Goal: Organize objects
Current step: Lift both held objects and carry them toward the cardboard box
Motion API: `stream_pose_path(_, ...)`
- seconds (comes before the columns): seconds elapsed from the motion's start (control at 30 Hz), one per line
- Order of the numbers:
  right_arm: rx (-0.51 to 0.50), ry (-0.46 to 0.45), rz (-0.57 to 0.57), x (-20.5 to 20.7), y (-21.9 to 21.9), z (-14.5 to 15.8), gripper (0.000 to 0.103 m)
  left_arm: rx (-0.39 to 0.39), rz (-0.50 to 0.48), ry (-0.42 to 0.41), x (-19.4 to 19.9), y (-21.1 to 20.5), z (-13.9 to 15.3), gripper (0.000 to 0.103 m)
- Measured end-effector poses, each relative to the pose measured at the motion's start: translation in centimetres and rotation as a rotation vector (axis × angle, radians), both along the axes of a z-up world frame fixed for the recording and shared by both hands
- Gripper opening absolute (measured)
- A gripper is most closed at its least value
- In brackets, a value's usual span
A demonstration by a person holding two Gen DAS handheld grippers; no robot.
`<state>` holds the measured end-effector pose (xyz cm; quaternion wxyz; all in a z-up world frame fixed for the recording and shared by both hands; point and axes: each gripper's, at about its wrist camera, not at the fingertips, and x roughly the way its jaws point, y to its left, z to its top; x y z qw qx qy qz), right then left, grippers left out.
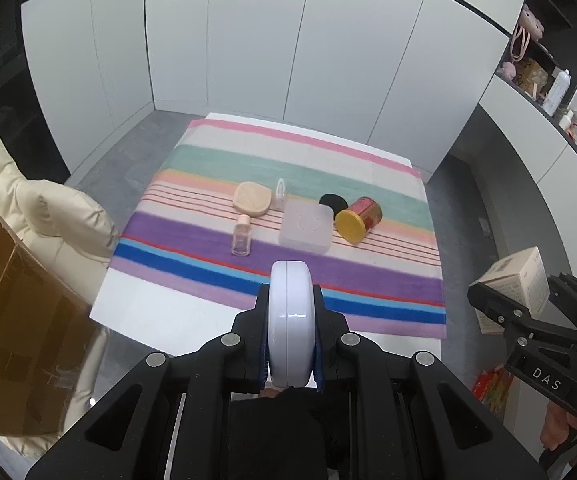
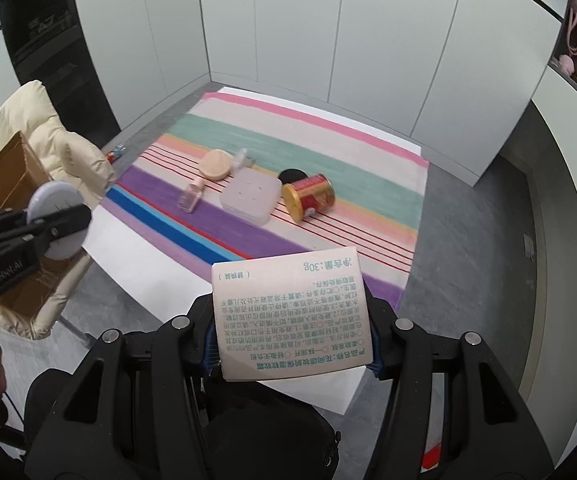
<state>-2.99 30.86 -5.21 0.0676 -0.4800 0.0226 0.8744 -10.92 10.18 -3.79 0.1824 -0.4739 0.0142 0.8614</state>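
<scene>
My left gripper (image 1: 290, 312) is shut on a white round compact case (image 1: 290, 320), held on edge above the near table edge; the same round compact case (image 2: 58, 220) shows at the left of the right wrist view. My right gripper (image 2: 290, 332) is shut on a beige printed carton (image 2: 290, 316), also seen as the carton (image 1: 516, 280) at the right of the left wrist view. On the striped cloth (image 1: 288, 160) lie a peach compact (image 1: 250, 199), a small pink bottle (image 1: 241, 236), a clear vial (image 1: 279, 192), a translucent square box (image 1: 307, 226), a black round lid (image 1: 332, 201) and a red-and-gold can (image 1: 358, 218) on its side.
The cloth covers a white table (image 1: 160, 312). A cream padded chair (image 1: 48, 216) with a cardboard box (image 1: 12, 320) stands to the left. White cabinet doors (image 1: 288, 40) rise behind the table. Shelves with clutter (image 1: 544, 80) run along the right.
</scene>
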Motion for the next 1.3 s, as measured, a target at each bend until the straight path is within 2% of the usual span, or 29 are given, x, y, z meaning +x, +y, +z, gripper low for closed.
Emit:
stream_pose_path(0.17, -0.039, 0.034, -0.016, -0.8, -0.5, 1.0, 0.057, 0.006, 0.028, 0.032, -0.2, -1.3, 0.5, 0.016)
stream_pose_path(0.3, -0.067, 0.074, -0.032, -1.8, -1.1, 2.0, 0.057, -0.017, 0.039, 0.065, -0.4, -2.5, 0.8, 0.016)
stream_pose_path(0.77, -0.038, 0.113, 0.087, -4.6, -6.1, 3.3, 0.057, -0.022, 0.138, 0.107, -0.7, -7.6, 1.3, 0.016)
stream_pose_path(1.3, -0.056, 0.124, 0.185, -7.3, -11.7, 3.1, 0.057, -0.02, 0.23, 0.135, -1.1, -13.1, 1.5, 0.016)
